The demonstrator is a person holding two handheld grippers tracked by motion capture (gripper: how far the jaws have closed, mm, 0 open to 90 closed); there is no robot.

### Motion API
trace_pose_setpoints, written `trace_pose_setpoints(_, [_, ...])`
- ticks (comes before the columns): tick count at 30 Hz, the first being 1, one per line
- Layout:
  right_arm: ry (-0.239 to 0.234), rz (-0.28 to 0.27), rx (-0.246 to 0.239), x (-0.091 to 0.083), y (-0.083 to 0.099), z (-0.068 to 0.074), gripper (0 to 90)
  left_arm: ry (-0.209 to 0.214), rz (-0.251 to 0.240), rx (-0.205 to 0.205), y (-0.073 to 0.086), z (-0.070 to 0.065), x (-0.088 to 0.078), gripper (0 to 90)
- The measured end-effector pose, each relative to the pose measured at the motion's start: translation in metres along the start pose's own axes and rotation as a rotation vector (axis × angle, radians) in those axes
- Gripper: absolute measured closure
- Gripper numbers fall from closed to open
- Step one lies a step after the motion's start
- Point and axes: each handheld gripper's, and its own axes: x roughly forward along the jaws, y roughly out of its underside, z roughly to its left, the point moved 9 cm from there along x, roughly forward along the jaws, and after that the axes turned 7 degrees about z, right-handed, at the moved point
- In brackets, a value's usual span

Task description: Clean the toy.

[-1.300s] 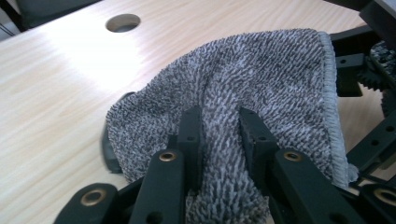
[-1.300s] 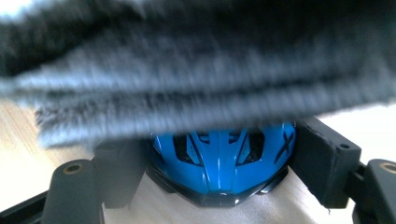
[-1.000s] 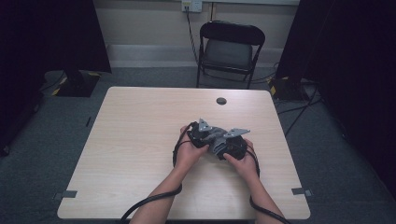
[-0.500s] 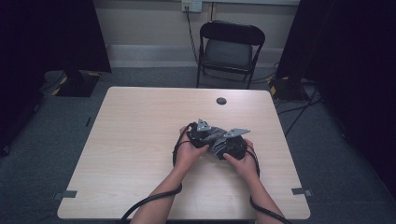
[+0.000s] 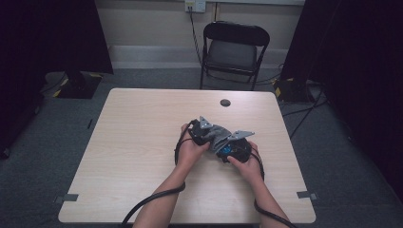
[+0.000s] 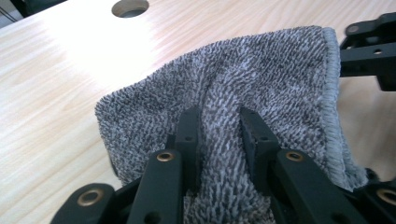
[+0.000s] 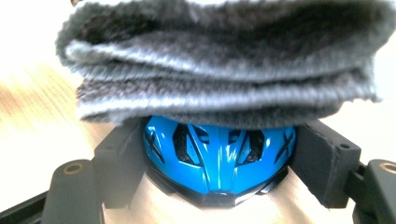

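Wiping the blue toy helmet clamped in my right claw, left claw pinching the grey cloth; next, rub across its shell.

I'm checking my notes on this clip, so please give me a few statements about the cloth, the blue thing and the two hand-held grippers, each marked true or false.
1. The left hand-held gripper pinches a fold of the grey cloth. True.
2. The right hand-held gripper holds a red ball. False: a glossy blue helmet-shaped object sits between its jaws.
3. The cloth lies over the top of the blue object. True.
4. The cloth is spread flat across the whole table. False: it is bunched between the two grippers, near the table's middle.
5. A folding chair stands beyond the table's far edge. True.
6. The table has no hole in it. False: a round hole shows near the far edge.
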Motion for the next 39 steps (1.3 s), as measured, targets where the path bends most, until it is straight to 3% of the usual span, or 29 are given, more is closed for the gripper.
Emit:
trace_pose_setpoints(13, [0.0, 0.0, 0.0, 0.0, 0.0, 0.0, 24.8, -0.035, 0.001, -0.054, 0.0, 0.02, -0.001, 71.8])
trace_pose_setpoints(24, [0.0, 0.0, -0.001, 0.0, 0.0, 0.0, 24.8, -0.059, 0.023, -0.059, 0.001, 0.033, -0.002, 72.1])
trace_pose_setpoints(35, [0.0, 0.0, 0.0, 0.0, 0.0, 0.0, 24.8, -0.085, 0.022, -0.125, 0.01, 0.053, -0.006, 73.0])
trace_pose_setpoints(39, [0.0, 0.0, 0.0, 0.0, 0.0, 0.0, 24.8, -0.102, 0.025, -0.103, 0.009, 0.055, -0.007, 73.0])
